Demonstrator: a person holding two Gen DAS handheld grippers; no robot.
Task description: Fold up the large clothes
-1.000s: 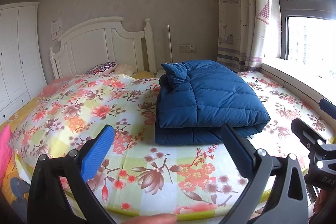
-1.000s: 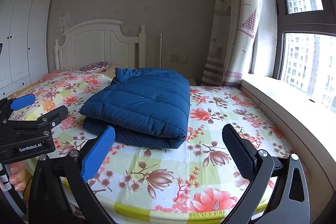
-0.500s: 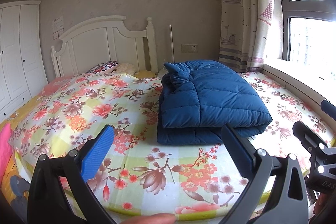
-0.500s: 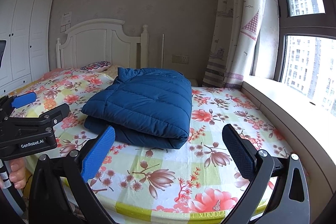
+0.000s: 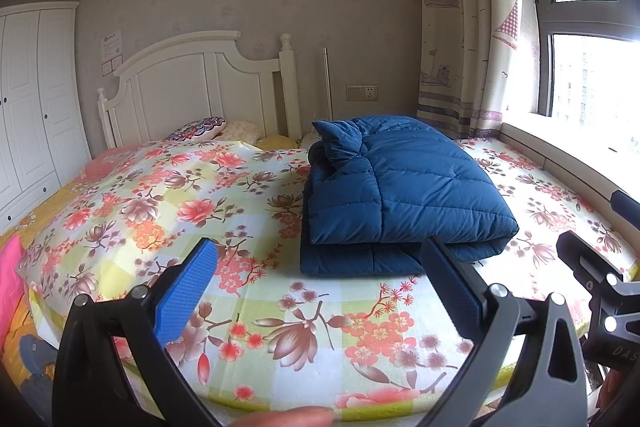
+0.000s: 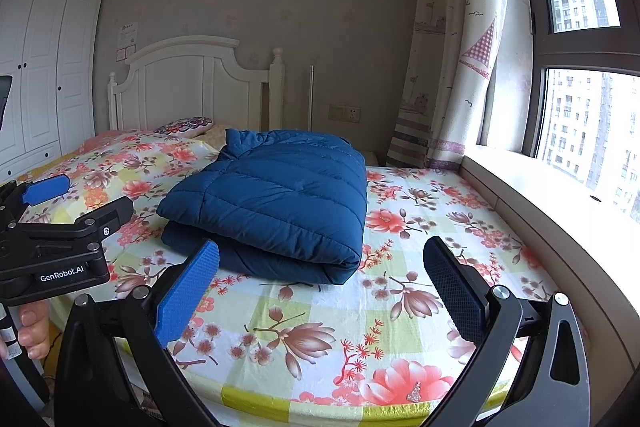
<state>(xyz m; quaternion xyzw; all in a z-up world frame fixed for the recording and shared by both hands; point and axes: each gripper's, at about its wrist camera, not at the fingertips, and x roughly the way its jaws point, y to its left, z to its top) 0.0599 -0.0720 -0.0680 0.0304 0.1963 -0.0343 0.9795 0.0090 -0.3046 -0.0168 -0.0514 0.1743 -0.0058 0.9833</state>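
Observation:
A dark blue quilted jacket (image 5: 400,191) lies folded into a thick rectangle on the flowered bed sheet (image 5: 160,211). It also shows in the right wrist view (image 6: 280,203). My left gripper (image 5: 320,275) is open and empty, held back over the foot of the bed, short of the jacket. My right gripper (image 6: 320,279) is open and empty, also short of the jacket's near edge. The left gripper's body (image 6: 60,243) shows at the left of the right wrist view.
A white headboard (image 5: 200,87) and pillows (image 5: 196,129) stand at the far end. A white wardrobe (image 5: 32,99) is at the left. A curtain (image 5: 468,27), window sill (image 6: 560,195) and window run along the right side.
Both grippers have drawn slightly back and tilted up, so the jacket sits a little lower and farther in both views. Nothing was gripped or released.

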